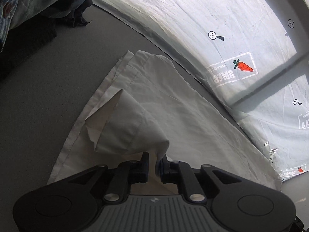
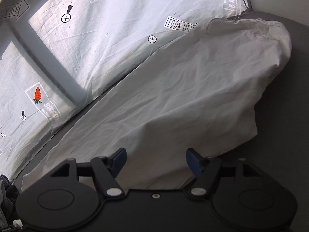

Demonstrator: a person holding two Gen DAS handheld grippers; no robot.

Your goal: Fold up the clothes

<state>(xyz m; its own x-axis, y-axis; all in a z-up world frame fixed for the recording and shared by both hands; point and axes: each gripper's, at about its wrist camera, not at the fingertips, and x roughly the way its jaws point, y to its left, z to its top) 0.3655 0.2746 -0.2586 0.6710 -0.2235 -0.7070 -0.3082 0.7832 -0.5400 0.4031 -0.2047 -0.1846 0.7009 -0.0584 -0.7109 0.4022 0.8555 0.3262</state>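
Only left view shows left gripper [image 1: 155, 159] pinching white cloth [image 1: 173, 112]; clothes pile [image 1: 38, 3]

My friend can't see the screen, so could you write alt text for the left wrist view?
The left gripper pinches a lifted corner of a white cloth that lies on a grey table. A printed sheet with a carrot picture lies beyond it, and a pile of dark clothes sits at the upper left.

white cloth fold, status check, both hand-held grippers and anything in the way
Left hand-held gripper pinching white cloth, corner lifted. Right hand-held gripper open, empty, over the cloth. Clothes pile off to the side, not blocking.
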